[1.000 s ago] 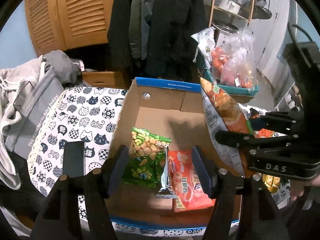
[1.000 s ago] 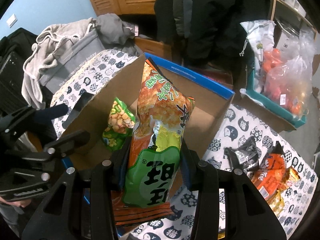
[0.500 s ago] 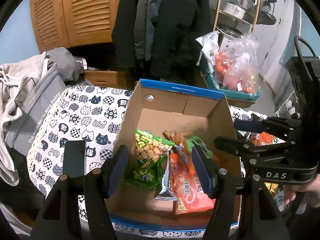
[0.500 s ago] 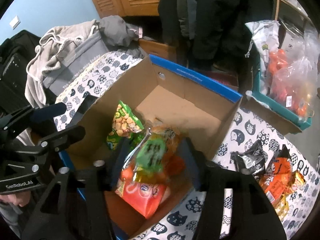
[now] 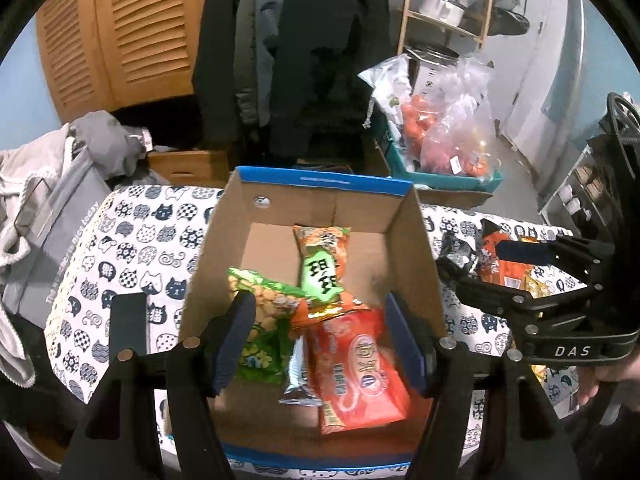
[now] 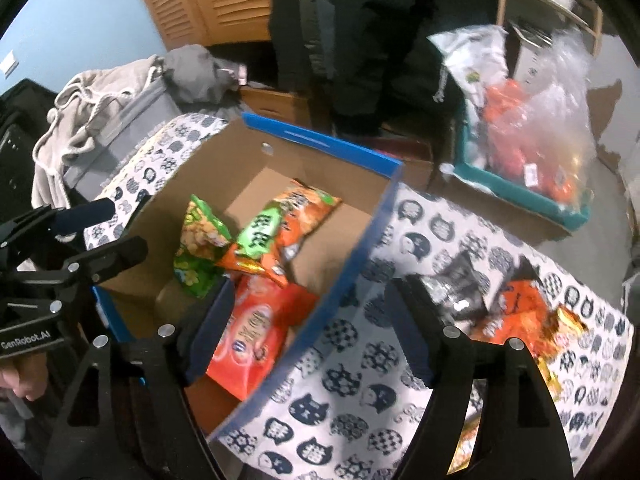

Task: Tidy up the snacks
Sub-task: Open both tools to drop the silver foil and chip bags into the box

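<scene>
An open cardboard box (image 5: 320,204) (image 6: 352,264) with a blue rim stands on the cat-print cloth. In it lie a green snack bag (image 5: 264,320) (image 6: 198,244), a red-orange pack (image 5: 360,368) (image 6: 256,332) and an orange-green bag (image 5: 322,268) (image 6: 280,228) resting on top. My left gripper (image 5: 320,344) is open and empty over the box's near edge. My right gripper (image 6: 312,332) is open and empty over the box's right wall; it shows in the left wrist view (image 5: 520,276). More snacks, a black pack (image 6: 456,280) and orange packs (image 6: 520,312), lie on the cloth to the right.
A teal crate (image 6: 520,196) with plastic bags of produce stands beyond the table at the right. Grey clothes and a grey bag (image 5: 48,216) lie at the left. Dark coats (image 5: 300,48) hang behind, beside a louvred wooden door.
My right gripper opened and let go of the orange-green bag, which now lies in the box. The right gripper then moved back to the right, over the box's wall.
</scene>
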A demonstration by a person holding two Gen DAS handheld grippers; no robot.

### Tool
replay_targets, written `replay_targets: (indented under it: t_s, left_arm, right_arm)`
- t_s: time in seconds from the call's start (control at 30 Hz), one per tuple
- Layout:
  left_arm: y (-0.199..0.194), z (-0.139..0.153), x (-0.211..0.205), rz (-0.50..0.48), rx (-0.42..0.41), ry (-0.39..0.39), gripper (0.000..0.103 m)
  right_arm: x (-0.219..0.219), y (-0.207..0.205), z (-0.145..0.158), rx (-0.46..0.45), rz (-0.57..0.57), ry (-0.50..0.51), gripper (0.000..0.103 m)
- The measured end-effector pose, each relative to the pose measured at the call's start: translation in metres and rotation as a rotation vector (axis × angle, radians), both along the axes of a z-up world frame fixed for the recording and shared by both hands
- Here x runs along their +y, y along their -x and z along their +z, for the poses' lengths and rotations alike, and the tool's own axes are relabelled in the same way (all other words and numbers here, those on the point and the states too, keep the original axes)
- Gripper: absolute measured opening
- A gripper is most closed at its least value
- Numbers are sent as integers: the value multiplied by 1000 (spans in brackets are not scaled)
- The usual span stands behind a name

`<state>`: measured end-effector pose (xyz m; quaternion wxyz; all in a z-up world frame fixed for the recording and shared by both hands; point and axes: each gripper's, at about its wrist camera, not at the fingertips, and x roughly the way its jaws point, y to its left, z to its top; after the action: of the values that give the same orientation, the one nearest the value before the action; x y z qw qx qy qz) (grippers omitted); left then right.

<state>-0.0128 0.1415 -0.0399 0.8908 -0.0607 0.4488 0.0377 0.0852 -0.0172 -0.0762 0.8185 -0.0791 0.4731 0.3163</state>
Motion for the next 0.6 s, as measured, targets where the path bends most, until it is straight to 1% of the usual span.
replay_targets:
  t_s: [0.13,0.33,0.4,0.6]
  left_arm:
    - [-5,-2,-17,-30,10,-12,70]
    - [-13,-3,-47,-93,27,-8,71]
    - [-15,-3,-60,-114,32,-8,73]
    - [-22,-7,-97,-192,51,-31,73]
  right_arm:
    - [-20,3,-2,4,-33,14,77]
    - [-57,4,-8,10,-79,39,78]
    - [-74,4,-10,15,-111,52,78]
    - [-119,1,-19,50,-203,62,78]
